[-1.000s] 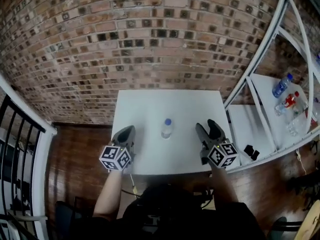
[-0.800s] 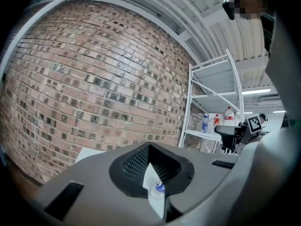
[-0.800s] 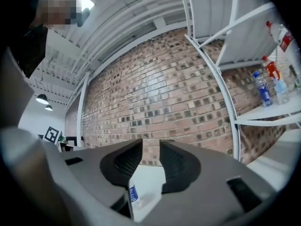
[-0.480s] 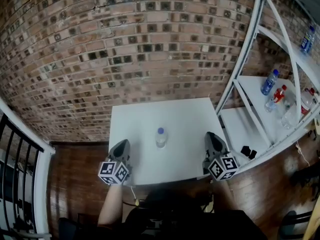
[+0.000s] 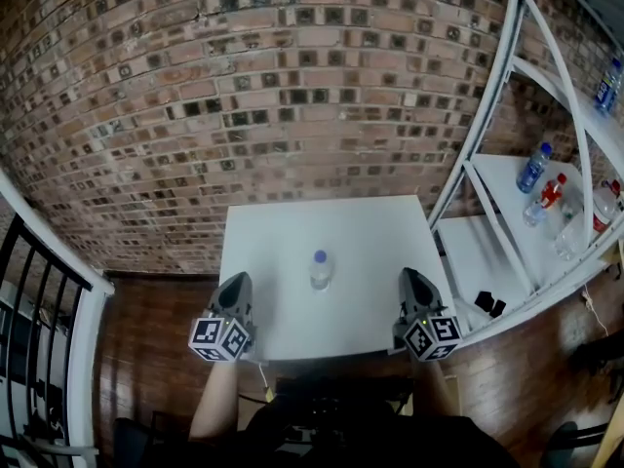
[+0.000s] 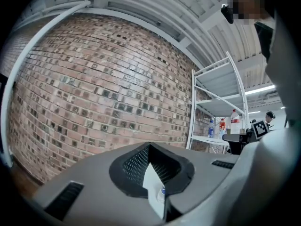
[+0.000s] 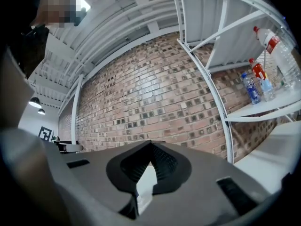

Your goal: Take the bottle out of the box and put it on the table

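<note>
A clear water bottle with a blue cap [image 5: 320,269] stands upright in the middle of the white table [image 5: 292,220]. No box shows in any view. My left gripper [image 5: 237,283] hangs over the table's near left edge with its jaws together and nothing in them. My right gripper [image 5: 409,279] is over the near right edge, also shut and empty. Both are apart from the bottle, one on each side. In the left gripper view the bottle's cap [image 6: 162,190] peeks through the gap under the closed left gripper [image 6: 149,146]. The right gripper [image 7: 151,143] faces the brick wall.
A white metal shelf rack [image 5: 507,213] stands right of the table, with a blue-labelled bottle [image 5: 534,169], a red-labelled bottle [image 5: 551,192] and small black items [image 5: 488,304] on its shelves. A brick wall [image 5: 292,86] rises behind. A black railing [image 5: 44,281] borders the left.
My right gripper's jaws went from open to shut. Both grippers drew back toward the table's near edge. The bottle stayed in place.
</note>
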Demonstrator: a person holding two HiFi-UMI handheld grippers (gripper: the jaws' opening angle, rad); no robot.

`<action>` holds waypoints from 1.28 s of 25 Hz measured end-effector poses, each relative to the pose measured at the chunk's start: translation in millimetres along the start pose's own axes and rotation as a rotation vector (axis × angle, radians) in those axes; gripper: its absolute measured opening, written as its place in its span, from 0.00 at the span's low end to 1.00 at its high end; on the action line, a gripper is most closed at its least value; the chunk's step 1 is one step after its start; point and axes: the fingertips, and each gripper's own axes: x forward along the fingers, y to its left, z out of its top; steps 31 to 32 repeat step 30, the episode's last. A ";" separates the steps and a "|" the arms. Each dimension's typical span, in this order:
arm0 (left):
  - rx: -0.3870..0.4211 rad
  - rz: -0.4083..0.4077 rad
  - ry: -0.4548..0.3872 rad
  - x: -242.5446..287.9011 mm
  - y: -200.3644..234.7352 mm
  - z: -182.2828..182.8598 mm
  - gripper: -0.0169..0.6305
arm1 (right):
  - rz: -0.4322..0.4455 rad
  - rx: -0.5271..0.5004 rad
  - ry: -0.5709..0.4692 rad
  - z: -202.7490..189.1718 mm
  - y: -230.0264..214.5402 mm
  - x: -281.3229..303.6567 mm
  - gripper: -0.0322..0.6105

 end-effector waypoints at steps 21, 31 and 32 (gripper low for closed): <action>-0.026 0.053 0.029 -12.8 10.3 -17.2 0.03 | 0.014 0.009 0.070 -16.8 4.4 -1.9 0.05; -0.031 0.039 0.028 -5.5 7.8 -18.3 0.03 | 0.006 -0.016 0.065 -12.7 0.5 -3.9 0.05; -0.031 0.039 0.028 -5.5 7.8 -18.3 0.03 | 0.006 -0.016 0.065 -12.7 0.5 -3.9 0.05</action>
